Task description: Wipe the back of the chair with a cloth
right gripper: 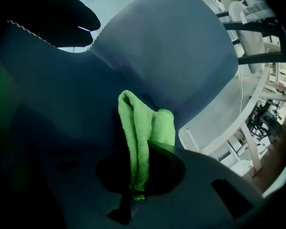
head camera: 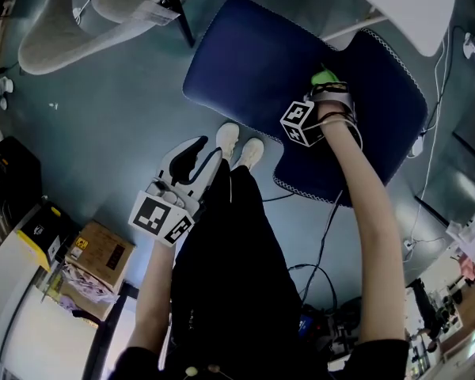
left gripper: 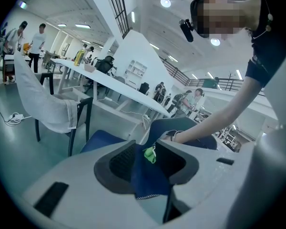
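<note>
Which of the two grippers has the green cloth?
The right gripper, shut on the cloth at the blue chair. The left gripper hangs open and empty beside the person's leg.

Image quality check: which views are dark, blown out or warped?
Right gripper view: the left half is sunk in shadow, and only the green cloth reads clearly. Left gripper view: strong fisheye bend, and the ceiling lights flare. Head view: evenly lit, the white table is slightly blown out, and the chair is sharp.
</note>
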Demonstrator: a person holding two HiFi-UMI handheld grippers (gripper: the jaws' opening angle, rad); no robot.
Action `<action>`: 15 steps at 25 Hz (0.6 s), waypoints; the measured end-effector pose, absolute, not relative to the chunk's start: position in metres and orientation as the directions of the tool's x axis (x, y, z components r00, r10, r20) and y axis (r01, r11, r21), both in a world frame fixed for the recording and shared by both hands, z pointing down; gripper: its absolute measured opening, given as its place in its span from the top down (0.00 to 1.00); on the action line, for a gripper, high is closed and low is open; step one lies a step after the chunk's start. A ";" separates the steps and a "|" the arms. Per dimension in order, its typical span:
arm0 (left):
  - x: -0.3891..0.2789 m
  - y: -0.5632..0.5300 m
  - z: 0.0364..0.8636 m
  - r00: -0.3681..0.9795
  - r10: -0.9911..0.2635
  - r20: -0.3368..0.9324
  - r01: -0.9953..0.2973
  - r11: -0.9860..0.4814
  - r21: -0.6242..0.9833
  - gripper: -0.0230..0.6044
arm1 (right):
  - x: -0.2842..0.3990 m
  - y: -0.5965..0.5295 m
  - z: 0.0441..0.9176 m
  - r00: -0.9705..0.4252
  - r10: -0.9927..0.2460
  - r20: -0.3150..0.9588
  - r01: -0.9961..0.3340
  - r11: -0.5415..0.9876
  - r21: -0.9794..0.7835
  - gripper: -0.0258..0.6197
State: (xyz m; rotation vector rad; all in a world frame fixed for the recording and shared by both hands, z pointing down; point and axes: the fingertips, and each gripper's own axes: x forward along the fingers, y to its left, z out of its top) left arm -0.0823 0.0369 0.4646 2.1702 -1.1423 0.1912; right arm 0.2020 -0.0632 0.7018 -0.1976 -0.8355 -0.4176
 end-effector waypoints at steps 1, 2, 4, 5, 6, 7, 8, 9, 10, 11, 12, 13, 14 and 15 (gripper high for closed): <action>-0.083 0.038 0.465 0.606 -0.680 0.413 -0.776 -0.392 0.494 0.76 | 0.200 -0.058 0.702 0.593 -0.281 0.755 0.439 0.898 -0.011 0.93; -0.084 0.039 0.465 0.607 -0.680 0.411 -0.775 -0.391 0.497 0.76 | 0.199 -0.053 0.702 0.591 -0.282 0.756 0.447 0.895 -0.016 0.93; -0.085 0.040 0.464 0.609 -0.680 0.408 -0.772 -0.391 0.501 0.76 | 0.195 -0.043 0.703 0.590 -0.276 0.758 0.453 0.891 -0.028 0.93; -0.086 0.040 0.464 0.610 -0.680 0.407 -0.772 -0.392 0.501 0.76 | 0.193 -0.037 0.703 0.589 -0.262 0.765 0.445 0.895 -0.036 0.93; -0.086 0.040 0.464 0.610 -0.680 0.407 -0.771 -0.393 0.501 0.76 | 0.189 -0.029 0.704 0.584 -0.240 0.775 0.429 0.902 -0.044 0.93; -0.087 0.040 0.463 0.611 -0.680 0.405 -0.771 -0.394 0.501 0.76 | 0.185 -0.019 0.706 0.578 -0.215 0.787 0.411 0.910 -0.053 0.93; -0.088 0.041 0.463 0.611 -0.680 0.404 -0.770 -0.395 0.501 0.76 | 0.180 -0.009 0.707 0.573 -0.193 0.797 0.397 0.916 -0.064 0.93; -0.089 0.041 0.463 0.613 -0.680 0.403 -0.769 -0.396 0.502 0.76 | 0.176 0.000 0.709 0.571 -0.177 0.802 0.392 0.917 -0.076 0.93; -0.089 0.042 0.462 0.614 -0.679 0.401 -0.768 -0.397 0.502 0.76 | 0.173 0.010 0.710 0.572 -0.170 0.803 0.397 0.914 -0.089 0.93; -0.090 0.042 0.462 0.616 -0.679 0.400 -0.767 -0.399 0.503 0.76 | 0.170 0.018 0.711 0.575 -0.168 0.801 0.407 0.908 -0.102 0.93; -0.091 0.043 0.462 0.617 -0.678 0.399 -0.766 -0.401 0.502 0.76 | 0.167 0.024 0.712 0.579 -0.166 0.798 0.416 0.902 -0.115 0.93; -0.092 0.043 0.462 0.618 -0.679 0.397 -0.765 -0.402 0.503 0.76 | 0.165 0.030 0.713 0.583 -0.162 0.796 0.423 0.897 -0.127 0.93; -0.093 0.044 0.461 0.618 -0.679 0.396 -0.765 -0.403 0.503 0.76 | 0.163 0.035 0.713 0.587 -0.156 0.795 0.426 0.894 -0.139 0.93; -0.094 0.045 0.461 0.618 -0.680 0.394 -0.764 -0.402 0.504 0.76 | 0.161 0.040 0.713 0.591 -0.149 0.793 0.426 0.892 -0.150 0.93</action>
